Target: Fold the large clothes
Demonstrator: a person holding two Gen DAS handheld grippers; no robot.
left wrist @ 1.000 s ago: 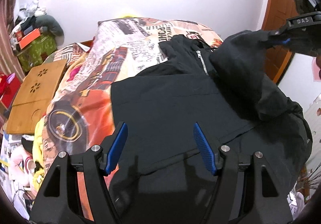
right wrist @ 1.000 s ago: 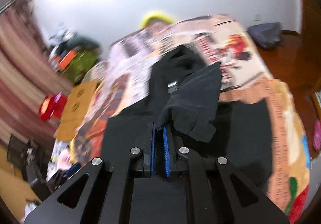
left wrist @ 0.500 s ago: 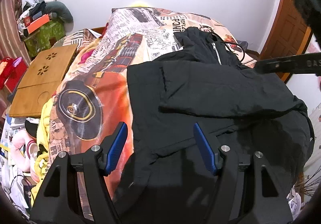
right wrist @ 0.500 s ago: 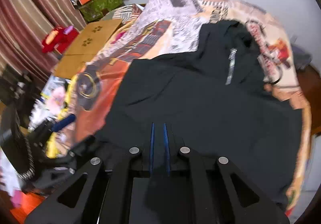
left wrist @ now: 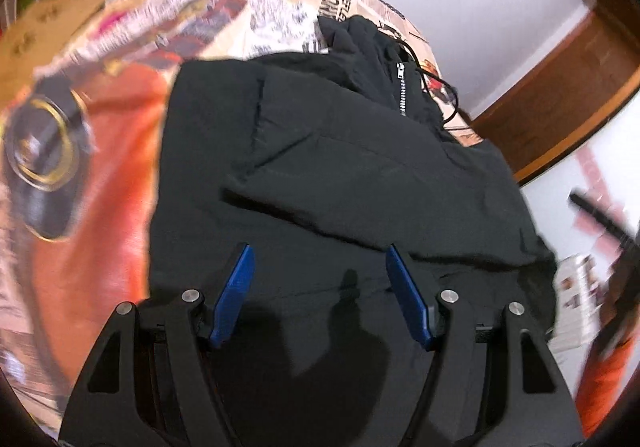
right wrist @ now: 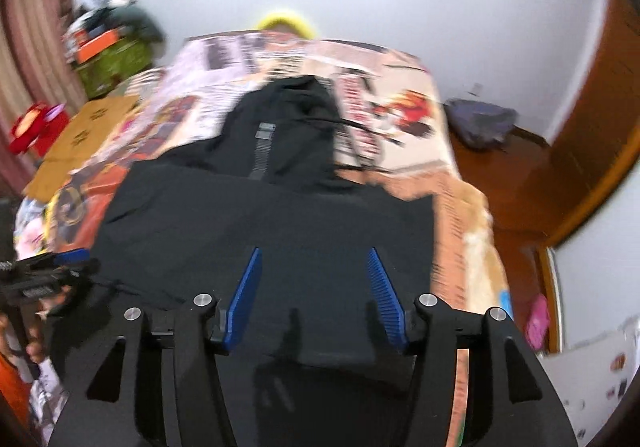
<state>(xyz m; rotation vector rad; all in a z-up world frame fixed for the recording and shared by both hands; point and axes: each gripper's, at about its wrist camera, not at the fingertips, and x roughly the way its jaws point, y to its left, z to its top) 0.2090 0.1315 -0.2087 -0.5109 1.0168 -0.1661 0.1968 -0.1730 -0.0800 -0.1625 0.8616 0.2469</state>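
Note:
A large black zip jacket [left wrist: 320,151] lies flat on the printed bedspread [left wrist: 100,135], hood toward the far wall, one sleeve folded across its chest. It also shows in the right wrist view [right wrist: 256,215]. My left gripper [left wrist: 320,259] is open and empty above the jacket's lower part. My right gripper [right wrist: 314,259] is open and empty above the jacket's hem. The left gripper also shows at the left edge of the right wrist view [right wrist: 48,271].
A wooden lap desk [right wrist: 84,135] lies left of the bed, with a green box [right wrist: 112,63] and piled clutter behind it. A grey bag [right wrist: 480,123] sits on the wooden floor right of the bed. A wooden door [left wrist: 568,79] stands at right.
My right gripper has let go of the black sleeve, opened and pulled back toward the hem. The sleeve now lies across the jacket. My left gripper stayed open and moved closer.

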